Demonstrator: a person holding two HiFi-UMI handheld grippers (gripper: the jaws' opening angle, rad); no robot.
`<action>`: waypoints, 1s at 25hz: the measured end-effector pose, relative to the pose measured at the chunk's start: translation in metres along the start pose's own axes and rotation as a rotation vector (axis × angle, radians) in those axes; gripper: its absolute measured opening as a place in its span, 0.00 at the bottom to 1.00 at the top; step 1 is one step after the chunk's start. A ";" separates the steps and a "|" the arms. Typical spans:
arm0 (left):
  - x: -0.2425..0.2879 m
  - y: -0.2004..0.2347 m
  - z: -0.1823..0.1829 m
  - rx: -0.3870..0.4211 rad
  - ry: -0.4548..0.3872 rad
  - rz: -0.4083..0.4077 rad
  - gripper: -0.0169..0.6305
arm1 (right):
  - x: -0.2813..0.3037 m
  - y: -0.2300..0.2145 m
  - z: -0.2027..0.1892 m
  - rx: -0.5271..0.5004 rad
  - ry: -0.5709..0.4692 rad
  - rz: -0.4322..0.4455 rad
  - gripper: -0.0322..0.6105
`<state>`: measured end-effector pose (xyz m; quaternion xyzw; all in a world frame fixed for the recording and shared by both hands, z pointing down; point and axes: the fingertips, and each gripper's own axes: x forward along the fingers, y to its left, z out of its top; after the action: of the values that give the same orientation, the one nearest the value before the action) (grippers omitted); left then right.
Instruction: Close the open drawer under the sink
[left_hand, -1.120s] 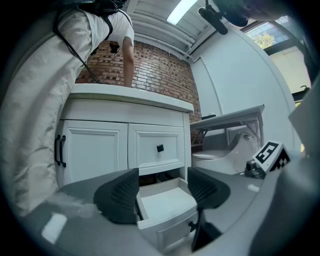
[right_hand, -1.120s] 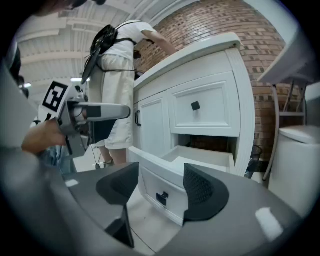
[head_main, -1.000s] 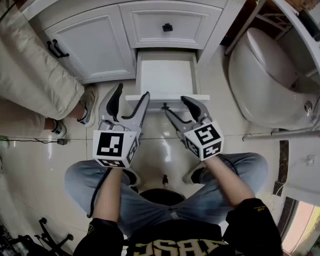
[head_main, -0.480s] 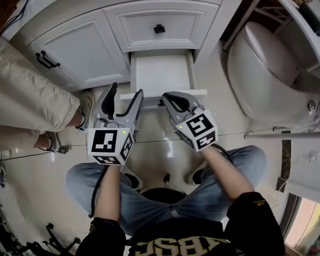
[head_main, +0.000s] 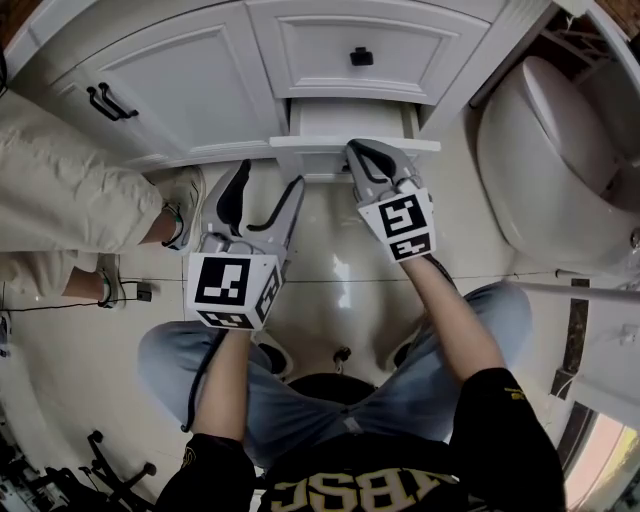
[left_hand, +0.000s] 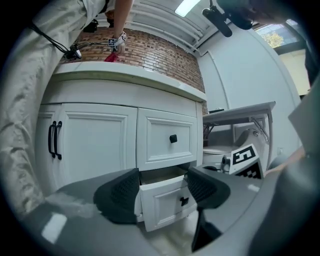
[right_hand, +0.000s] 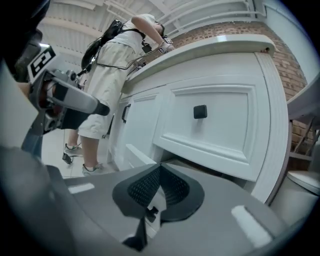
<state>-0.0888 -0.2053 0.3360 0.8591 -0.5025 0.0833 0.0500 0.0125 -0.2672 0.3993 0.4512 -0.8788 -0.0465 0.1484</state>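
The white drawer (head_main: 320, 143) under the sink stands only a little way out of the vanity; its front (left_hand: 167, 202) carries a small black knob (left_hand: 184, 201). My right gripper (head_main: 360, 155) is shut, and its tips rest against the drawer front. In the right gripper view the pads (right_hand: 150, 187) meet with nothing between them, and the knob (right_hand: 150, 212) shows just beyond and below them. My left gripper (head_main: 262, 195) hangs open left of the drawer, short of the cabinet. It frames the drawer (left_hand: 162, 187) without touching it.
A closed upper drawer with a black knob (head_main: 362, 57) sits above. To its left is a cabinet door with a black handle (head_main: 110, 100). A bystander in beige trousers (head_main: 70, 210) stands at the left, shoe (head_main: 185, 205) near my left gripper. A toilet (head_main: 560, 150) stands at the right.
The drawer has slid from well out to nearly in. My right gripper shut its jaws and travelled toward the cabinet with the drawer front. My left gripper edged forward, still open.
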 end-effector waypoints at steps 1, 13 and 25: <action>-0.001 0.003 -0.001 0.003 0.001 0.005 0.50 | 0.006 -0.006 0.000 0.008 -0.001 -0.016 0.06; -0.015 0.049 -0.007 0.004 0.030 0.068 0.50 | 0.066 -0.060 0.005 0.075 -0.044 -0.218 0.06; 0.000 0.027 0.021 0.003 -0.029 0.023 0.50 | 0.024 -0.056 0.055 0.136 -0.119 -0.122 0.06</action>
<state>-0.1098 -0.2223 0.3153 0.8544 -0.5130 0.0719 0.0406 0.0262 -0.3222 0.3400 0.5093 -0.8580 -0.0222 0.0620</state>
